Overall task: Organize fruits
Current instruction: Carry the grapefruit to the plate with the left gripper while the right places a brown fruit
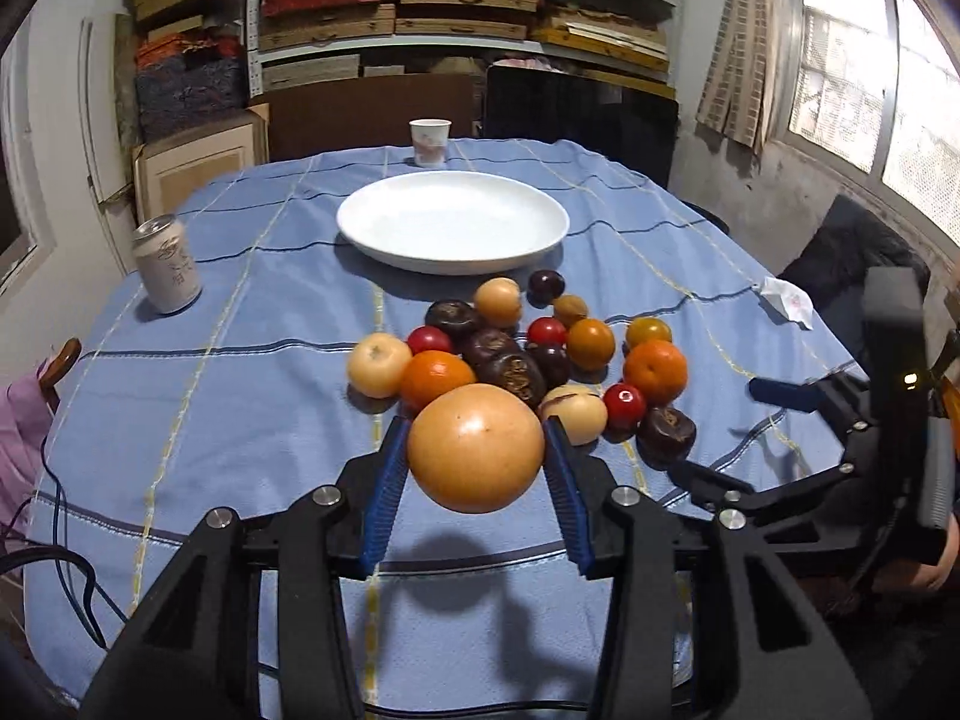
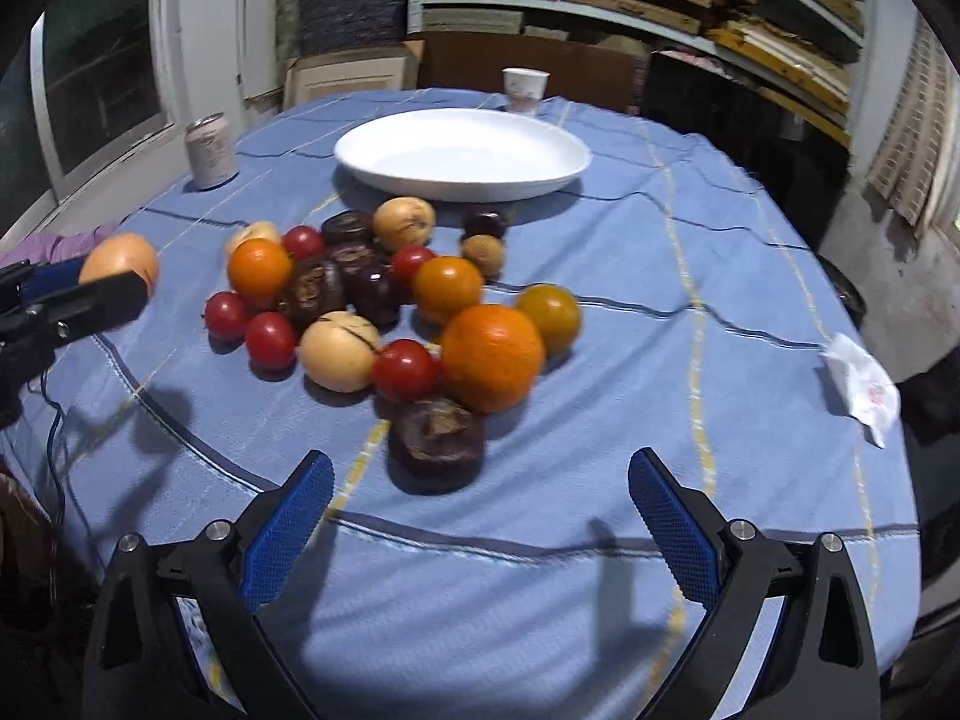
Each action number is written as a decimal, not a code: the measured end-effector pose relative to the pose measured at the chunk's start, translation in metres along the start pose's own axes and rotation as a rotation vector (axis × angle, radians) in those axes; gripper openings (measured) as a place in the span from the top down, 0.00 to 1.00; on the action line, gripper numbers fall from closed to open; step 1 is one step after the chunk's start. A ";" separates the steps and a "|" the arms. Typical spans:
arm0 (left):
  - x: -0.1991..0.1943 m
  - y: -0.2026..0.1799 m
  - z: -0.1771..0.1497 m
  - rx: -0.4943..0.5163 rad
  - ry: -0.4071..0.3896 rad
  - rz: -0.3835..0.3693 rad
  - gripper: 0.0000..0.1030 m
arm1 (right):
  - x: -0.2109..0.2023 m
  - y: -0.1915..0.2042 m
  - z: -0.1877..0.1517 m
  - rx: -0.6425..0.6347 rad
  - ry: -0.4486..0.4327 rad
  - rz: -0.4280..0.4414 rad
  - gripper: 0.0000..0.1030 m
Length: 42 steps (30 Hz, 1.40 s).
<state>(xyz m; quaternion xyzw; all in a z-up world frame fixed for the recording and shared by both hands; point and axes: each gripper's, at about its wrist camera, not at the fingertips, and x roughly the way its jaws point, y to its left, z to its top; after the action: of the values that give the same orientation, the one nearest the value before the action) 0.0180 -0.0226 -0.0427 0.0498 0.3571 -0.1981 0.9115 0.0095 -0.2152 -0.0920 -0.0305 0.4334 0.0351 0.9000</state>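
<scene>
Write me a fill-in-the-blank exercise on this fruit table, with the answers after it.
1. The left gripper is shut on a large pale orange ____.
2. The white plate holds ____ fruit.
3. The fingers of the right gripper are ____, with nothing between them.
4. The can stands ____ on the blue cloth.

Missing words: fruit; no; open; upright

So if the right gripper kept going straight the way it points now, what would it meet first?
Most likely the dark purple fruit, nearest of the pile and just ahead of the open right gripper, between its fingers' lines. Depth is hard to judge, so it may touch the tablecloth first.
</scene>
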 end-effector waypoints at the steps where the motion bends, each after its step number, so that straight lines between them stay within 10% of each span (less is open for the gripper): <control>1: 0.000 0.001 -0.001 -0.003 0.002 0.004 0.58 | 0.007 0.002 0.001 0.005 0.018 0.009 0.11; 9: 0.007 0.005 -0.010 -0.012 0.032 -0.002 0.57 | 0.025 0.010 0.005 0.004 0.032 0.030 0.60; 19: 0.004 0.006 -0.010 -0.017 0.022 0.004 0.57 | -0.020 -0.012 0.007 0.042 -0.080 0.080 0.60; 27: 0.025 0.024 0.038 -0.032 0.017 -0.003 0.57 | -0.031 -0.045 0.084 0.005 -0.151 0.028 0.60; 42: 0.213 0.064 0.210 -0.060 0.090 0.031 0.57 | 0.146 -0.053 0.277 -0.043 -0.083 -0.025 0.60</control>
<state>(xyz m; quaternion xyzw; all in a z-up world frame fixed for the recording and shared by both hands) 0.3185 -0.0821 -0.0335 0.0367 0.4026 -0.1707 0.8986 0.3204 -0.2390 -0.0323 -0.0535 0.3943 0.0343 0.9168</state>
